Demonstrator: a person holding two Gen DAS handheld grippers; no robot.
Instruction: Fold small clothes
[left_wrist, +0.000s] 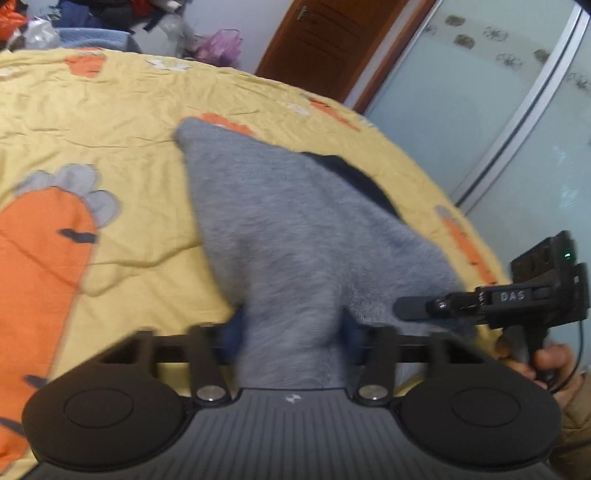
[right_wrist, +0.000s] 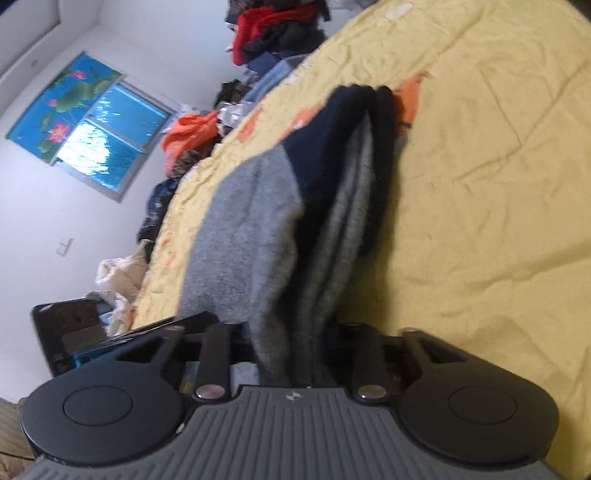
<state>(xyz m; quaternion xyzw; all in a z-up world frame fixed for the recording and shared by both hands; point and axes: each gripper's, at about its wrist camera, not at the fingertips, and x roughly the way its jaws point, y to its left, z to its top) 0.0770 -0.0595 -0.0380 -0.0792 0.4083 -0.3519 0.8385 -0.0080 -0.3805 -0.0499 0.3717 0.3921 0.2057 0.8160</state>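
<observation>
Grey garment (left_wrist: 295, 229): pinched at one edge in left hand-held gripper (left_wrist: 291, 332) and right hand-held gripper (right_wrist: 291, 347), lifted over bed (left_wrist: 129, 110). Fold judged under way; laying flat required next.

Black tongs (left_wrist: 291, 332), ribbed grey body, 2 silver screws.

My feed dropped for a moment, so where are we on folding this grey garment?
Early in the fold. Both claws are shut on the grey garment: the left claw and right claw each pinch a bunched part, with cloth trailing onto the yellow bedspread. No finished flat fold shows. Left: lay it down and complete the fold.
</observation>
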